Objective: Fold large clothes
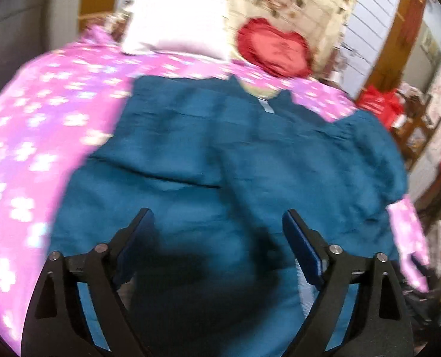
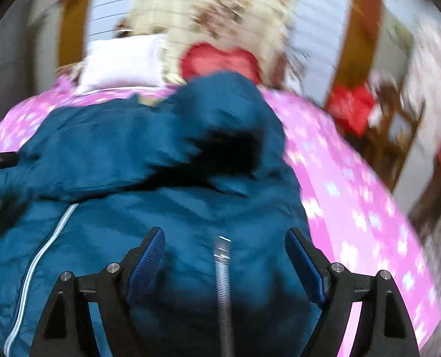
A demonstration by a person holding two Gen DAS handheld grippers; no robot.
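Observation:
A large teal padded jacket (image 1: pixel 208 154) lies spread on a bed with a pink flowered cover (image 1: pixel 42 125). Its collar with a pale lining points to the far end. My left gripper (image 1: pixel 217 217) is open just above the jacket's near part, holding nothing. In the right wrist view the same jacket (image 2: pixel 149 154) is bunched up, with a sleeve or flap raised in a hump and a silver zipper (image 2: pixel 222 267) running toward me. My right gripper (image 2: pixel 223 235) is open over the zipper, holding nothing. Both views are blurred.
A white pillow (image 1: pixel 176 26), a red heart-shaped cushion (image 1: pixel 275 49) and a floral cream blanket (image 1: pixel 292 3) lie at the bed's head. Wooden furniture with red bags (image 1: pixel 381 104) stands to the right of the bed. The bed's right edge (image 2: pixel 384 238) drops off nearby.

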